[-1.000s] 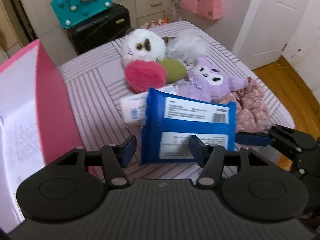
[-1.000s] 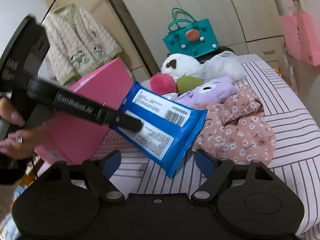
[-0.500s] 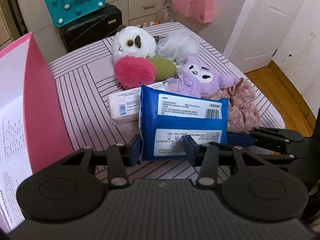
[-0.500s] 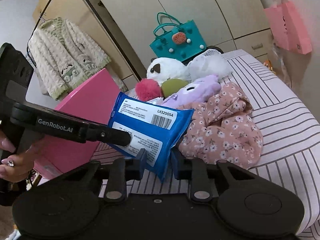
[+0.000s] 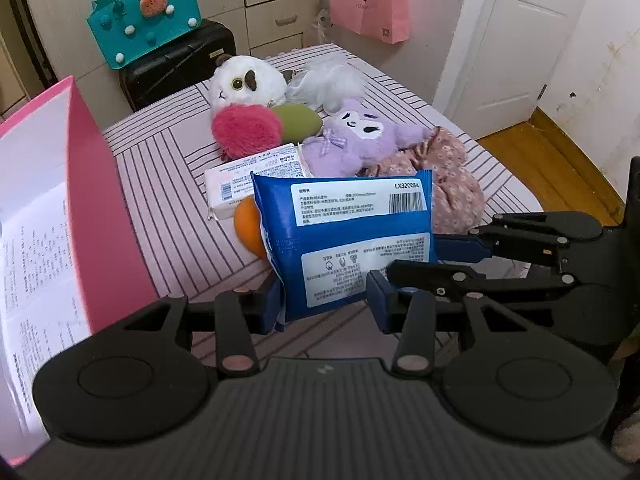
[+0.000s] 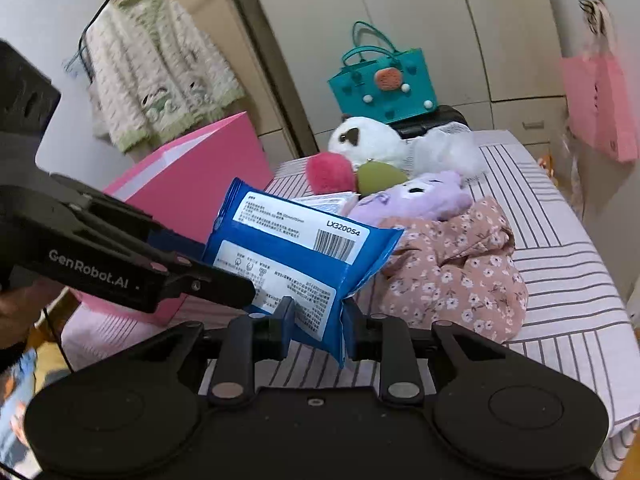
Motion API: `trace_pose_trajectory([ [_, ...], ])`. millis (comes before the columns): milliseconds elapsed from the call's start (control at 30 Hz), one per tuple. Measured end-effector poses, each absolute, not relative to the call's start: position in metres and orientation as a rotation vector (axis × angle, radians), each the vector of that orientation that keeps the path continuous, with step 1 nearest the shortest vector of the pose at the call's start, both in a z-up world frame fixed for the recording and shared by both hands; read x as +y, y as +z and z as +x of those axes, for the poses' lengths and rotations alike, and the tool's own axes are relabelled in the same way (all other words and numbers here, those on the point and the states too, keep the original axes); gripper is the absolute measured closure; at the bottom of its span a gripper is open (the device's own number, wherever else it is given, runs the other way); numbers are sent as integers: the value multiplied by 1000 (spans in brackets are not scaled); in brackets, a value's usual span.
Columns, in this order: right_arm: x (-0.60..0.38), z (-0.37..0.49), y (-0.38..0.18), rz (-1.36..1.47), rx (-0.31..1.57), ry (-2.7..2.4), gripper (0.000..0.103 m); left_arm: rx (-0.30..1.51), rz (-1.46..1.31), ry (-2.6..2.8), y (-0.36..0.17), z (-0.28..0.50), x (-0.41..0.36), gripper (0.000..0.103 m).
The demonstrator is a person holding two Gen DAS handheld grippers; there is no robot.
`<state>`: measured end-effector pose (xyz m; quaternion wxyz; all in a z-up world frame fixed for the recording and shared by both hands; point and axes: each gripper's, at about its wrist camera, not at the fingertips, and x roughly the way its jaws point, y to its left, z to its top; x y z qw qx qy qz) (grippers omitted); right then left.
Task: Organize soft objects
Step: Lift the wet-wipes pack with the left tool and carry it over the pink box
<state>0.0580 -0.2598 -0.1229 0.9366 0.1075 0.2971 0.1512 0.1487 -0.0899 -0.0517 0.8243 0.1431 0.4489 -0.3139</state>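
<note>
The striped bed (image 5: 168, 184) carries a pink box (image 5: 92, 208) at nine o'clock and a plush pile (image 5: 280, 120) at twelve. Above it hangs the blue wipes pack (image 5: 344, 240) — pinched at its bottom edge by the left gripper (image 5: 322, 306) and at its corner by the right gripper (image 6: 318, 326), both clamped on it.

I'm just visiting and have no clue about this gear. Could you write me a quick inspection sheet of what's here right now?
Surface: striped bed, crowded at the far end.
Job's things: blue wipes pack held in the air; white owl plush, purple plush, red pompom, floral cloth, white tissue pack lying on the bed.
Clutter: orange ball behind the pack; open pink box at the left.
Grippers: left gripper and right gripper both clamp the pack.
Cables: nothing seen.
Surroundings: teal bag on black suitcase, pink bag, white door.
</note>
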Motion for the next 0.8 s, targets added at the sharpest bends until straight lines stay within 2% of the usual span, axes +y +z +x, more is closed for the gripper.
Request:
trace_pose_trajectory([
  [133,-255,49,-115,182,636,328,69,978,300,-670,-47,139,-86,60],
  [800,-212,18,-80,102,809,494,69,1117,149,-603,-29,91,-28,60],
])
